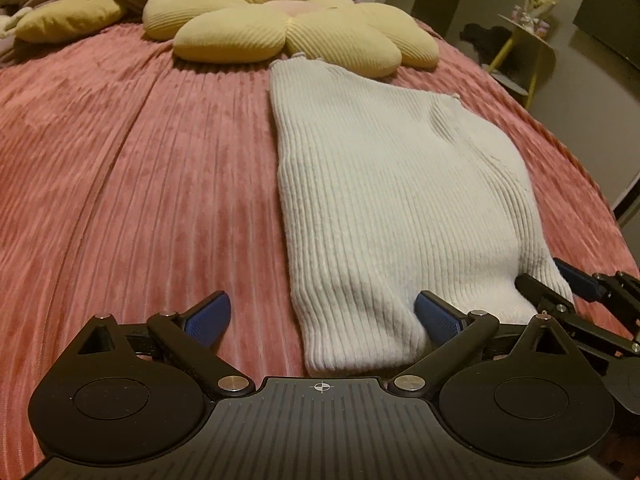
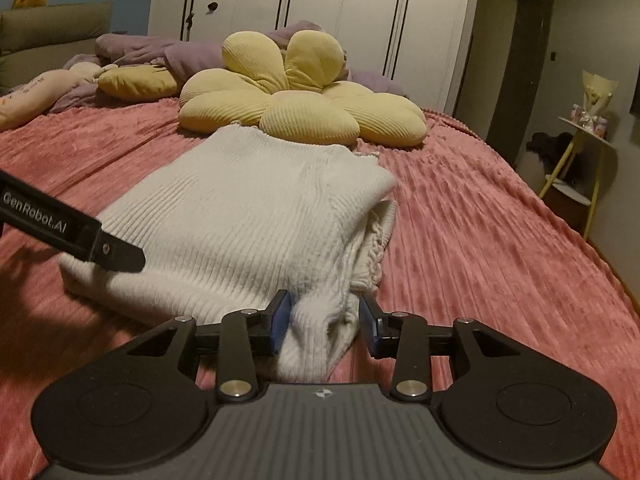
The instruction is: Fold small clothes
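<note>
A cream ribbed knit sweater [image 1: 392, 184] lies folded into a long rectangle on the pink bedspread [image 1: 140, 180]. My left gripper [image 1: 324, 316] is open wide over the sweater's near left corner, its right pad [image 1: 438, 318] against the knit and its left pad over bare bedspread. My right gripper [image 2: 325, 322] straddles the sweater's [image 2: 248, 208] near right corner. The fabric sits loosely between the blue pads [image 2: 282, 320], with a small gap at the right pad, so it is open. The right gripper's fingers [image 1: 576, 276] also show at the left wrist view's right edge.
A yellow flower-shaped cushion [image 2: 304, 108] lies just beyond the sweater's far end. Purple bedding [image 2: 160, 50] and soft toys are piled at the headboard. A small yellow-legged side table [image 2: 580, 152] stands off the bed's right side, with white wardrobes [image 2: 340, 12] behind.
</note>
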{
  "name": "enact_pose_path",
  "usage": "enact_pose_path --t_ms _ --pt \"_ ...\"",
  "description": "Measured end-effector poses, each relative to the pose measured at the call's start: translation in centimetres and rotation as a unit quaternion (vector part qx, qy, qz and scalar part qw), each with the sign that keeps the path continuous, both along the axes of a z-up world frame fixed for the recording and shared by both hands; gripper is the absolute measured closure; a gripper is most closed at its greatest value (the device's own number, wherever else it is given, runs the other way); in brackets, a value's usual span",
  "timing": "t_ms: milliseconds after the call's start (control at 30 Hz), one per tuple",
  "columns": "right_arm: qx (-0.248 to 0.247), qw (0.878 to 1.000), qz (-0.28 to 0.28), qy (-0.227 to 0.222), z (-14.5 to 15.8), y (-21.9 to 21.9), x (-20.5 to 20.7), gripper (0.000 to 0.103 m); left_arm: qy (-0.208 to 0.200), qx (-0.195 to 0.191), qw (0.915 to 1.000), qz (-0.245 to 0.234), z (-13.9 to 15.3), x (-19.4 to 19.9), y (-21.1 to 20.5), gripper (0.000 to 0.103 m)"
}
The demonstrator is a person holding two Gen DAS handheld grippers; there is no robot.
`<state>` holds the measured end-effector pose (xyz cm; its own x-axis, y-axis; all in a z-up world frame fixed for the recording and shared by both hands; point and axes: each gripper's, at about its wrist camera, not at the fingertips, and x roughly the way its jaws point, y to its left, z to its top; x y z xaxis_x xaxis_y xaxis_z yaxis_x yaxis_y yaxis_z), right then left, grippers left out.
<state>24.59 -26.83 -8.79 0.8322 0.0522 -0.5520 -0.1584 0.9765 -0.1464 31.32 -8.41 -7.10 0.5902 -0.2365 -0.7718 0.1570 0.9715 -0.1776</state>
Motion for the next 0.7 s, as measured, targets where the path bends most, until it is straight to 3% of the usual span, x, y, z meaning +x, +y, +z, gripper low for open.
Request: enact_pose_path --t_ms 233,300,400,467,567,700 --pt "-0.021 1.0 0.011 0.011 0.2 0.2 0.1 0.065 0.001 0.0 0.9999 -0.014 -0.2 -0.1 0.3 0.001" --pt "-0.029 0.999 0.016 0.015 0.4 0.1 0.0 0.062 -0.004 0.013 0.9992 -0.036 0.2 -0.4 0.5 0.001" --pt "-0.04 0.999 0.022 0.018 1.1 -0.7 -0.3 0.045 -0.025 0.018 0.9969 -0.072 1.0 -0.7 1.8 0.001" --pt "-0.036 0.999 0.016 0.016 1.6 -1.8 -0.5 0.035 -0.025 0.0 0.9981 -0.057 1.7 -0.1 3.0 0.001" --pt "0.014 0.999 -0.001 0.03 2.3 -3.6 0.3 0.035 -0.013 -0.039 0.9985 -0.037 2.2 1.6 3.9 0.001" --pt "0.144 0.988 -0.029 0.057 2.9 -5.9 2.5 0.035 0.025 -0.148 0.9885 -0.021 1.4 4.6 4.7 0.001"
